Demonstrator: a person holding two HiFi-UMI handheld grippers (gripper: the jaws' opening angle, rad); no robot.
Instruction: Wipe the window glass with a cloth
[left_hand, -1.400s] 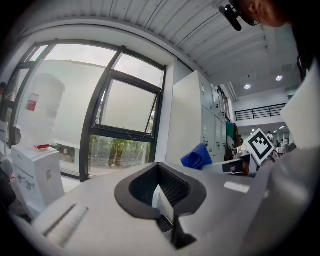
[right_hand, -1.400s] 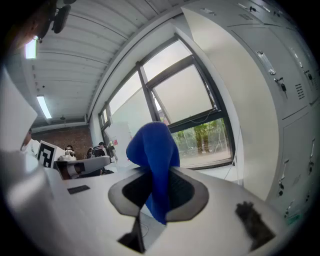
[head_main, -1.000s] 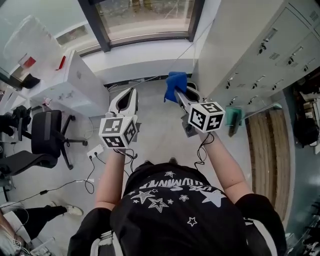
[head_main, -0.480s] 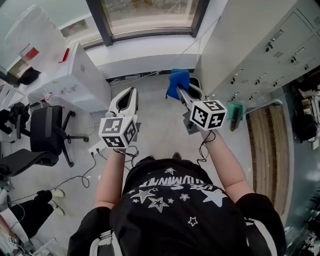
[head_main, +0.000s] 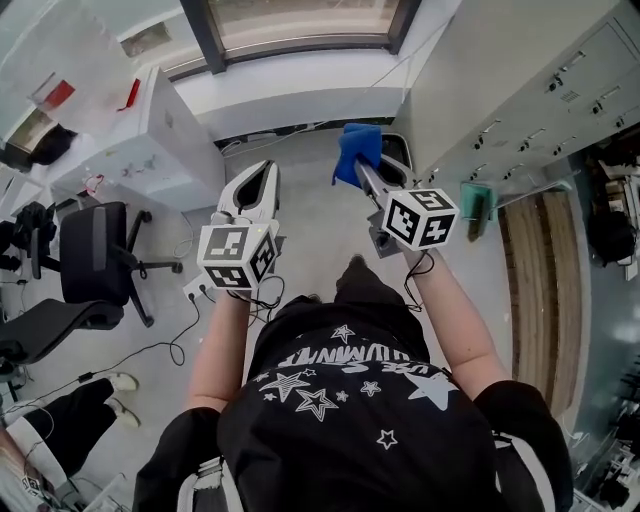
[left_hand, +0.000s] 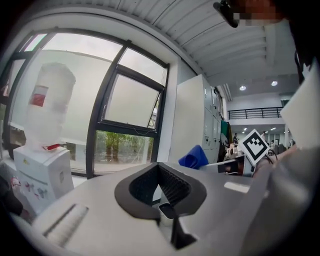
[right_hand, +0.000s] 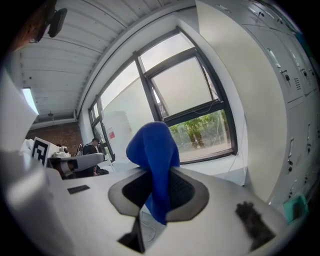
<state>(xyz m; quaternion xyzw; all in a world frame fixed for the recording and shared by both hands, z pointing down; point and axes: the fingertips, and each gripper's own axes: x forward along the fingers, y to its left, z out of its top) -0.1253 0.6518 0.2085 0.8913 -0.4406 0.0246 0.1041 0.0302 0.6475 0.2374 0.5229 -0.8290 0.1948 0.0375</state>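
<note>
The blue cloth (right_hand: 152, 160) sits between the fingers of the right gripper (head_main: 366, 178). They are closed on its middle and pinch it tight. A soft, round lump pokes out past the fingertips, and a thin tail hangs down under them. I think it is held like this so the puffy part can meet the glass first. The cloth looks soft and floppy, and the fingers look hard and smooth, with black bumpy pads inside. The window glass (right_hand: 202, 127) is far out in front of the fingers, so the cloth is not touching it yet. The glass is flat and shiny, with green trees behind it and a dark frame (right_hand: 150, 97) around it. The left gripper (left_hand: 160, 192) is held beside the right one, its fingers closed on nothing. It probably just waits out of the way. A tall white cabinet (head_main: 520, 90) stands to the right of the right fingers.
</note>
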